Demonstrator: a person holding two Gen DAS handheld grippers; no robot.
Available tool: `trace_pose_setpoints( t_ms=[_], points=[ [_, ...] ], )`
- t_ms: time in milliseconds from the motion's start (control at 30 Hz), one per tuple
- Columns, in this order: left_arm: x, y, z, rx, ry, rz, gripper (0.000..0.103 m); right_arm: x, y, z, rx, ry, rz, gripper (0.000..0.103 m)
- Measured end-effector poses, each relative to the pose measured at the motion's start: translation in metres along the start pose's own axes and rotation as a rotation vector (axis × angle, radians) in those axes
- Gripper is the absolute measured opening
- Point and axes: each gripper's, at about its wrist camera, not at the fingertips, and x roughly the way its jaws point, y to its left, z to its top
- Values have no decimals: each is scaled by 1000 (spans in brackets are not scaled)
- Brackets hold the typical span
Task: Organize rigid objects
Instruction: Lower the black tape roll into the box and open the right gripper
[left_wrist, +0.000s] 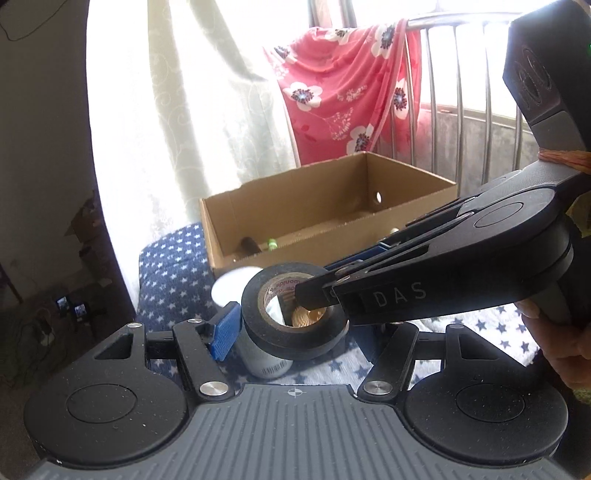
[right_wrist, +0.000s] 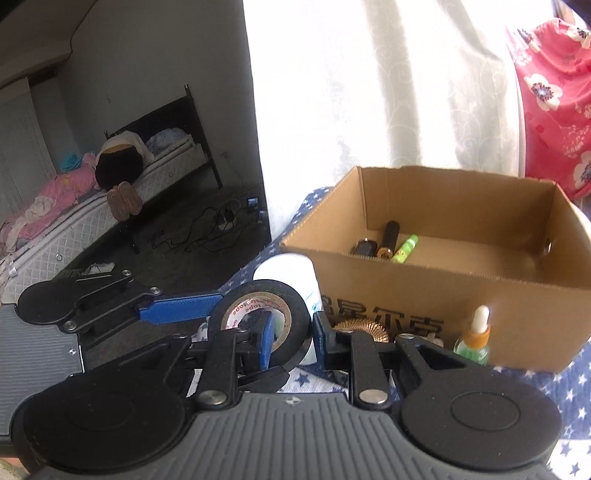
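right tool (right_wrist: 293, 334) clamped on tape (right_wrist: 258, 325) wall, one finger through hole | left tool (left_wrist: 288, 332) clamped on bottle (left_wrist: 264, 354) | box (right_wrist: 461, 295) 1 o'clock of tape

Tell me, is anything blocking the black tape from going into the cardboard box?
Nothing visible blocks it. The black tape roll sits in the right gripper, and the open cardboard box lies just beyond, its near wall below the roll.

The right gripper (right_wrist: 293, 334) points downward, its jaws nearly closed and clamped on the wall of a tape roll (right_wrist: 258, 325). The left gripper (left_wrist: 291, 328) has its jaws half open around a white bottle (left_wrist: 266, 363). A hand (left_wrist: 561, 347) holds the right gripper.
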Motion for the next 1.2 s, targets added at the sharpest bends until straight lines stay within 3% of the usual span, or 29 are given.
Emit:
trace_pose_setpoints(
  t_ms=[133, 267, 433, 567, 833, 1200],
  points=[
    [9, -2, 41, 50, -45, 6, 64, -11, -13, 34, -29, -39, -16, 24],
    [37, 2, 80, 68, -17, -41, 64, -6, -47, 71, 8, -23, -10, 24],
    [101, 0, 117, 106, 116, -112, 64, 31, -108, 103, 140, 86, 18, 24],
    [167, -2, 134, 88, 278, -171, 64, 77, -156, 112, 234, 193, 22, 24],
    [260, 1, 133, 57, 517, -196, 64, 157, -220, 105, 339, 352, 25, 22],
    [318, 9, 128, 68, 641, -139, 64, 215, -238, 108, 335, 452, -15, 18]
  ],
)
